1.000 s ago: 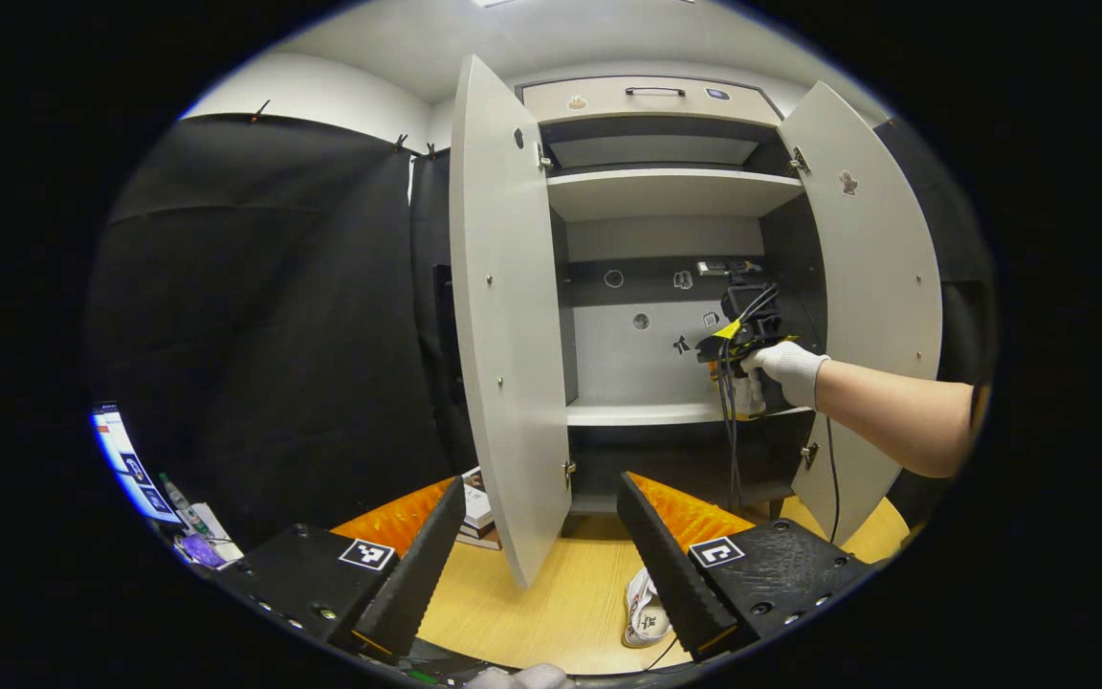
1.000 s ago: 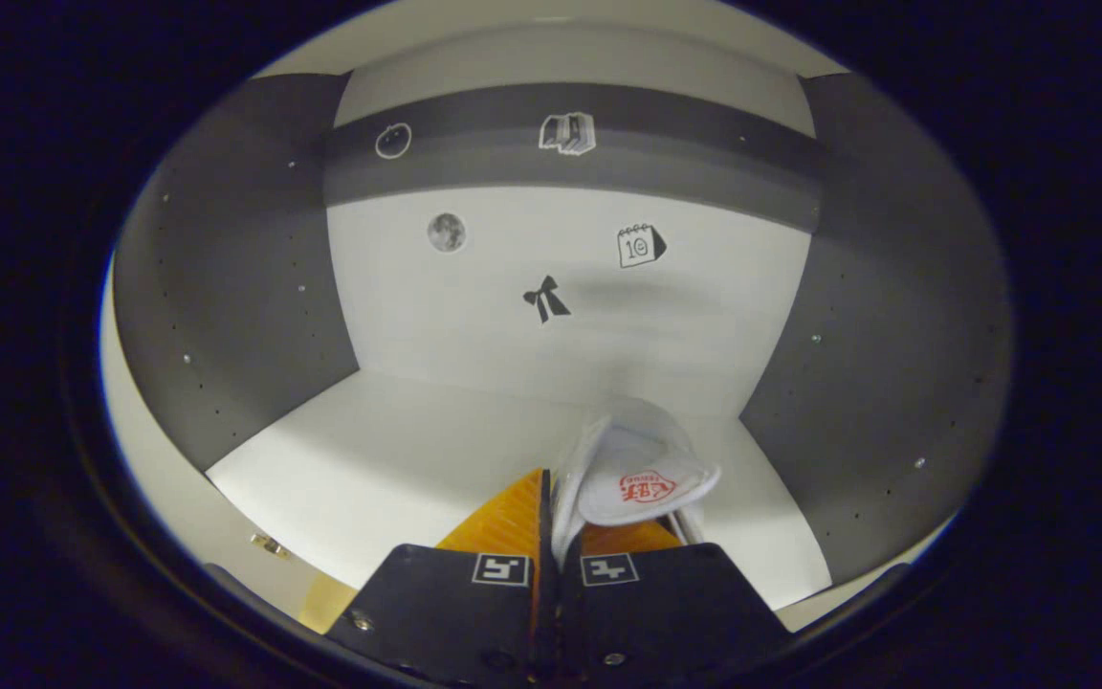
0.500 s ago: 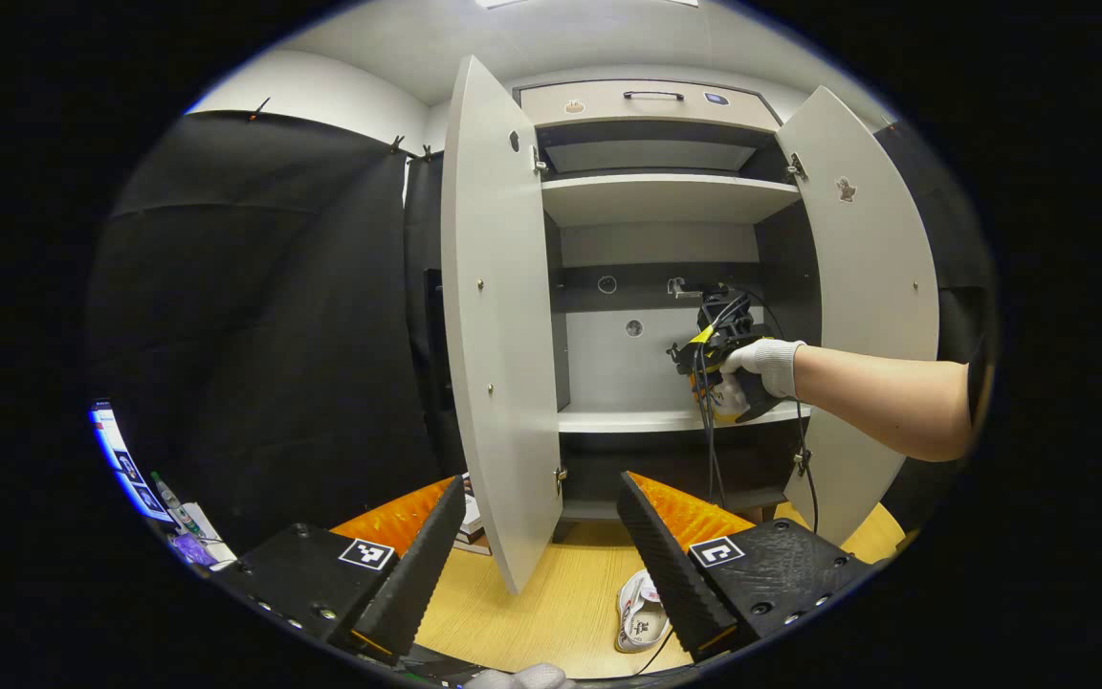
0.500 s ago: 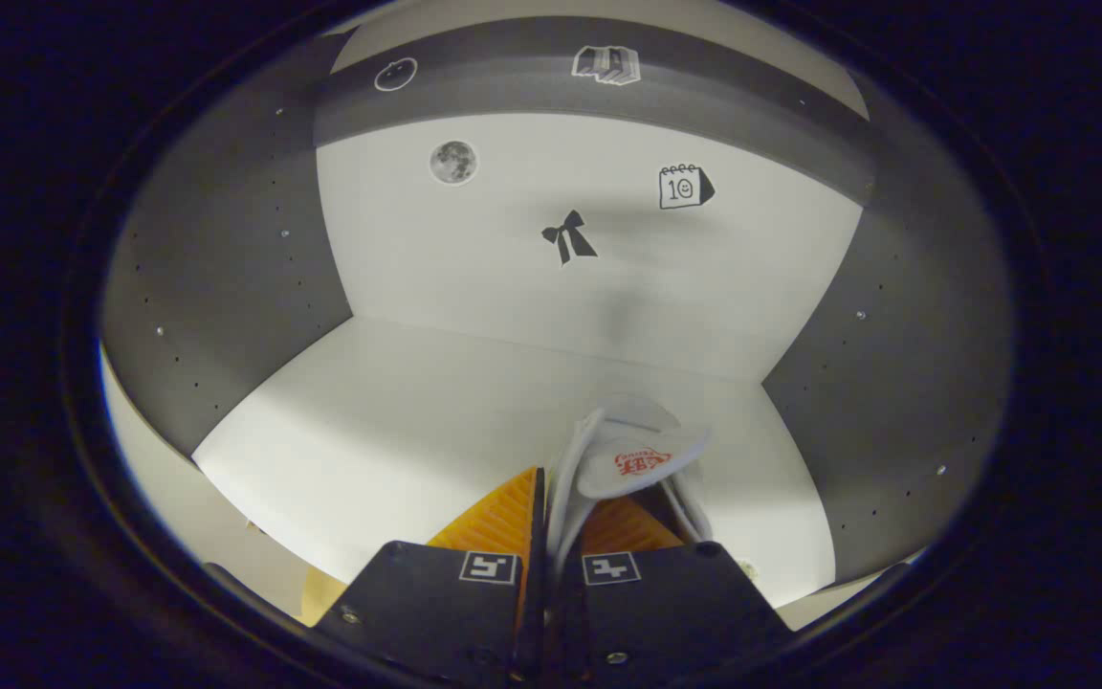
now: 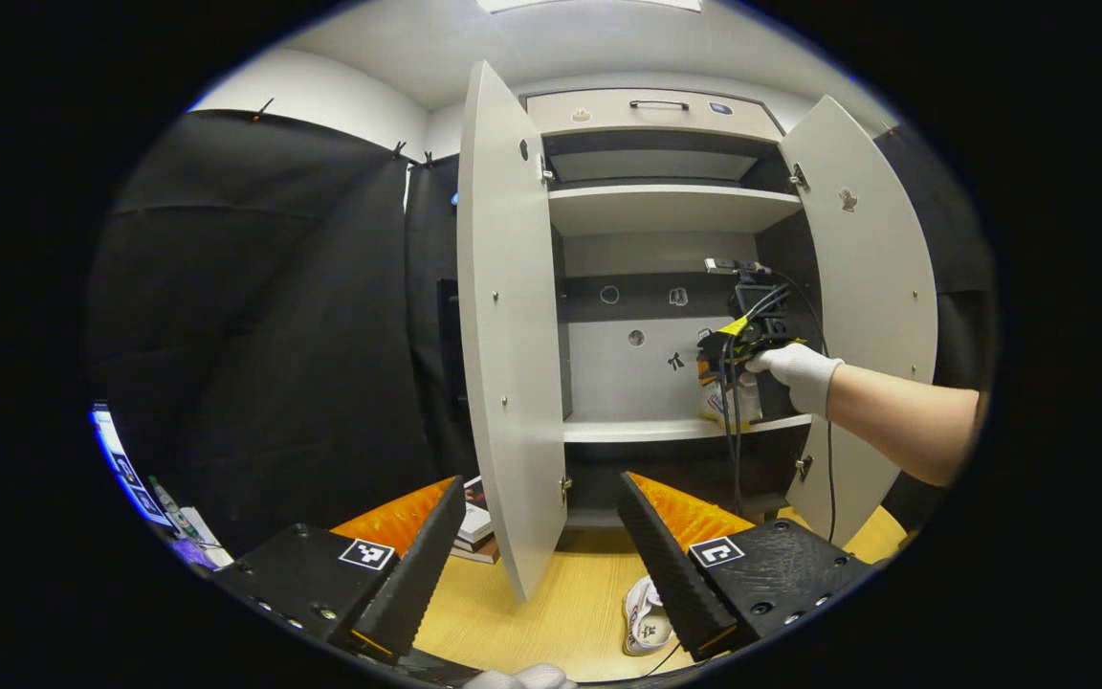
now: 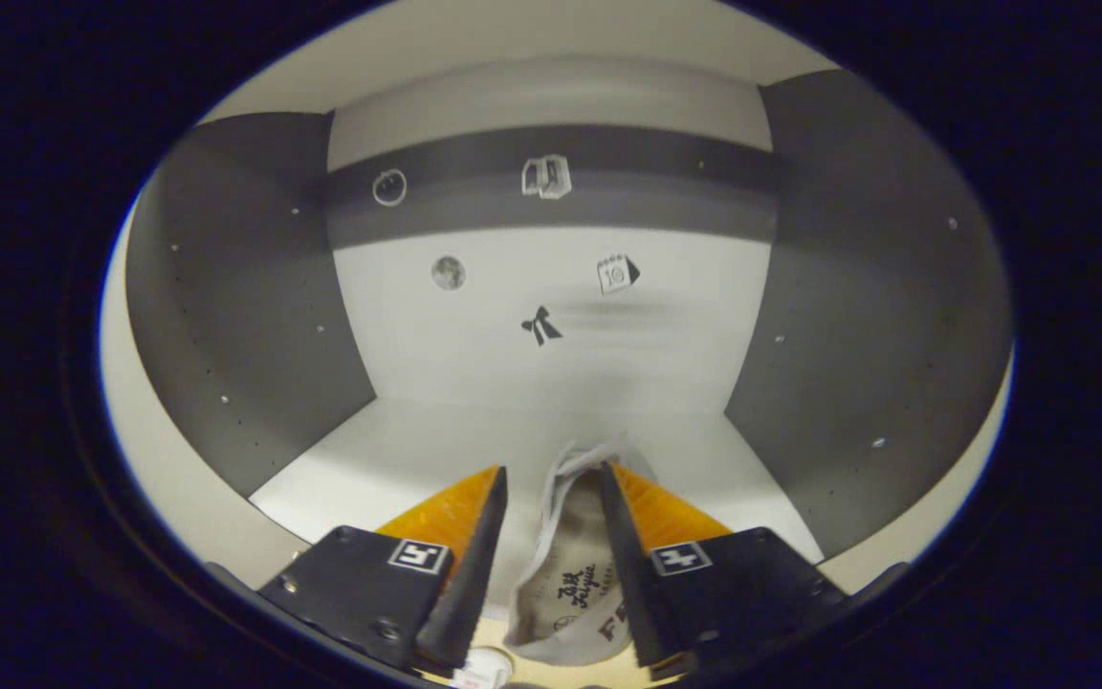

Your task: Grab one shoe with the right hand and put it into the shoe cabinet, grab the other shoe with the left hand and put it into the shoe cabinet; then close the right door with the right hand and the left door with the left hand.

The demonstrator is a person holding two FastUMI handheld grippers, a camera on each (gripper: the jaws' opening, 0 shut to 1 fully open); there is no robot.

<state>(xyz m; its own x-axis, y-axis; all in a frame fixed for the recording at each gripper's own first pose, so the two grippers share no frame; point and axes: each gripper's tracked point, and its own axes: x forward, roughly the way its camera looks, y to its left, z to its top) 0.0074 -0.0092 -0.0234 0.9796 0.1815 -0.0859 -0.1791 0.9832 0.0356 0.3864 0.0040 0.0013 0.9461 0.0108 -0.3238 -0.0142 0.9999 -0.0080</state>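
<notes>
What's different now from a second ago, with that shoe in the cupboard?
The right gripper has opened and let go of the white shoe, which now lies on the cabinet shelf between its fingers. The left gripper stayed open, and the other shoe stayed on the wooden floor.

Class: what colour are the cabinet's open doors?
Light grey doors, best seen in the left gripper view.

Cabinet (image 5: 666, 196) ahead, both doors open: left door (image 5: 508, 325), right door (image 5: 871, 287). Shoe 1 (image 6: 570, 565) on middle shelf (image 6: 398, 459), right side, between right gripper (image 6: 546, 488) fingers, w/ gaps. Shoe 2 (image 5: 645, 617) on floor (image 5: 532, 622) in front of cabinet, just left of left gripper's (image 5: 541, 502) right finger.
</notes>
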